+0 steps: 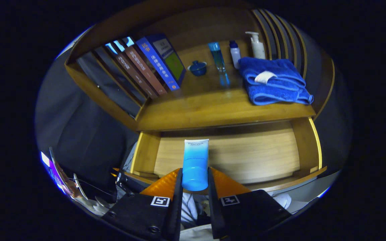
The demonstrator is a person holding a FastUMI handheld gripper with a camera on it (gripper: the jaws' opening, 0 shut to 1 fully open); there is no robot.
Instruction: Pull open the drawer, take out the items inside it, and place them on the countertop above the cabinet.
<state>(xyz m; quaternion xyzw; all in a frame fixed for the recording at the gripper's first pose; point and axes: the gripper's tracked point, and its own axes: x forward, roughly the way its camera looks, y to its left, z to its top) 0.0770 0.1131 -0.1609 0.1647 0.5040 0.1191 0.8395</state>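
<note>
Claw [195, 182] was clamped on the capped end of a blue-and-white plastic tube [195, 164], both fingers [178, 187] pressing its sides, tube held over the open wooden drawer [233, 157]. Beyond, the wooden worktop [209, 107] carried a folded blue towel [273, 82], bottles and books.

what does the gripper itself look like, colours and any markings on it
The gripper has two black fingers with flat inner faces, each backed by an orange ribbed wedge. Behind them sit two black blocky bodies, each carrying a square black-and-white tag marker near its front edge. Round screw heads show on the left body. No cable on the gripper can be made out.
</note>
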